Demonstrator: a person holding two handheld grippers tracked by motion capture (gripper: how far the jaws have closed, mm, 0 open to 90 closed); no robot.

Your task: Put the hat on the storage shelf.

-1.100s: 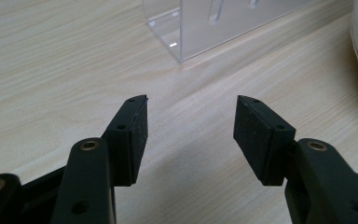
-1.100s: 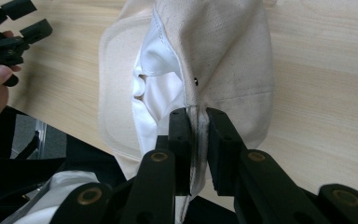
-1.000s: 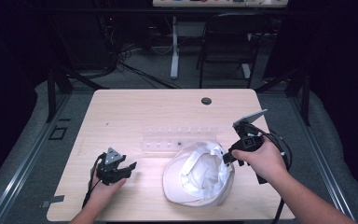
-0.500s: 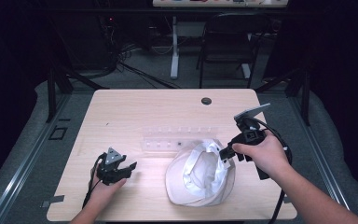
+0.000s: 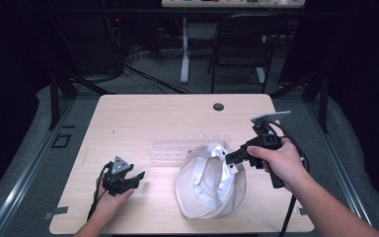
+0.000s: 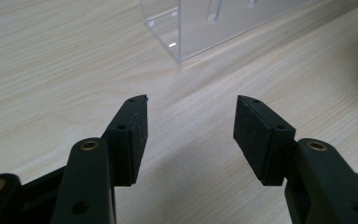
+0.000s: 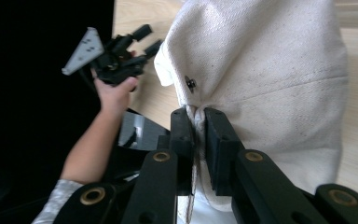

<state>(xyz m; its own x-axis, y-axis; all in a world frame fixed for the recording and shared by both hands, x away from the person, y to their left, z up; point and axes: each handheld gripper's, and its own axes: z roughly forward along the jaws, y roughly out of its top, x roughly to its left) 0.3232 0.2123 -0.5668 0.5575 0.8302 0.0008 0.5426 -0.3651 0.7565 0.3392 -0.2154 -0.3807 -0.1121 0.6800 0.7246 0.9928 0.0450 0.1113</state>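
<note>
High view: the wooden table (image 5: 128,118) carries a clear acrylic rack (image 5: 177,146) and, just in front of it, a white cap (image 5: 209,190) lying crown-down. The right gripper (image 5: 233,159), nearer, pinches the cap's rim from the right; the left gripper (image 5: 134,177) rests agape and empty, well apart.

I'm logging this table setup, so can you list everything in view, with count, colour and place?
Cap: one, white, near middle of the table, its edge pinched in the right gripper.
Clear rack: one, transparent, mid-table just behind the cap.
Table: one, light wood.
Round grommet: one, dark, at the table's far edge.
Chair: one, black, on the floor behind the table.
Left gripper: one, black, resting near the table's front left, jaws open.
Right gripper: one, black, shut on the cap.
</note>
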